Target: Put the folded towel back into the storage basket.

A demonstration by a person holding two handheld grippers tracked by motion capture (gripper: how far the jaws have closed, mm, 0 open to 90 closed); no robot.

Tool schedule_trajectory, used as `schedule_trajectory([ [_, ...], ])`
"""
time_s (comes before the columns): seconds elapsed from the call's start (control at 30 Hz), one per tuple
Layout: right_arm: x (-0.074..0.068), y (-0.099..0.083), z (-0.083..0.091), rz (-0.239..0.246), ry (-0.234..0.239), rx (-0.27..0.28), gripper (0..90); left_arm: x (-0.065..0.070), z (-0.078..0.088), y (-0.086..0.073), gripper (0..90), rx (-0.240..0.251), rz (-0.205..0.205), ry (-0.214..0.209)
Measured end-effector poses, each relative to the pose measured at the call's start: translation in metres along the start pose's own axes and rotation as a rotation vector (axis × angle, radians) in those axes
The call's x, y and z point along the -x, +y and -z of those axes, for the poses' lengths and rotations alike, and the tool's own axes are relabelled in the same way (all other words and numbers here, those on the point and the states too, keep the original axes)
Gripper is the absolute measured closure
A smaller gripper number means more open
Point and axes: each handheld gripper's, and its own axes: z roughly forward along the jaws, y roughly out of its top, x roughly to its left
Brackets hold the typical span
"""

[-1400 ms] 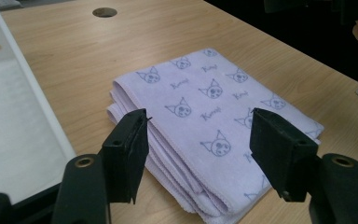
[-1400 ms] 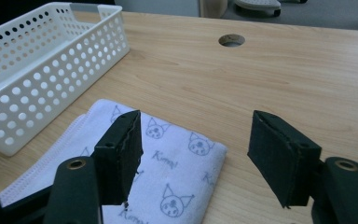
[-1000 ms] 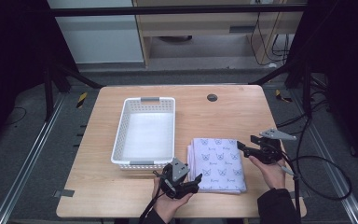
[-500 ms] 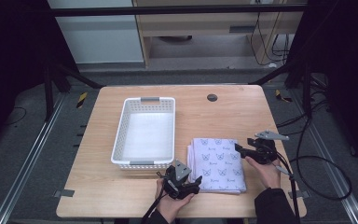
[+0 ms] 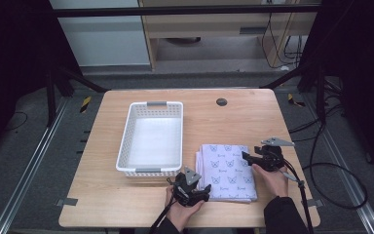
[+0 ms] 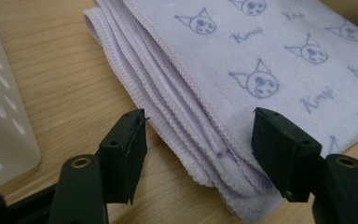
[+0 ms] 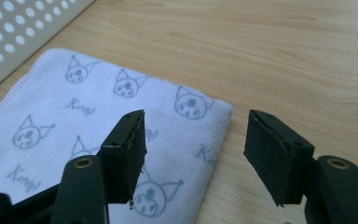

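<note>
A folded lilac printed cloth [image 5: 228, 171] lies on the wooden desk [image 5: 102, 195] beside a white perforated plastic basket [image 5: 152, 138]; the left gripper [image 5: 200, 193] and right gripper [image 5: 246, 157] flank it.

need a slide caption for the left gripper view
Left gripper with open jaws straddling the layered corner of a folded lilac cat-print towel on the wooden table.

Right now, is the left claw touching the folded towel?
Apart. In the left gripper view the left claw stands open astride the towel corner's layered edge, and both pads show clear gaps to the cloth.
</note>
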Motion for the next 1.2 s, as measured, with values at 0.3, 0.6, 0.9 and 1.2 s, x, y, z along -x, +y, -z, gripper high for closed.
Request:
schedule_trajectory([
  [0.3, -0.002, -0.006, -0.013, 0.004, 0.006, -0.051, 41.5, -0.002, -0.006, -0.001, 31.8, -0.014, 0.019, -0.016],
  [0.6, 0.0, -0.009, -0.018, -0.025, 0.022, -0.075, 44.6, -0.001, -0.008, 0.0, 33.2, -0.024, 0.0, -0.009],
  [0.9, 0.002, -0.011, -0.02, -0.07, 0.052, -0.092, 50.0, 0.002, -0.007, 0.001, 48.7, -0.033, 0.02, -0.055],
  [1.2, 0.002, -0.011, -0.02, -0.081, 0.085, -0.093, 61.3, 0.004, -0.007, 0.001, 64.9, -0.028, 0.043, -0.088],
])
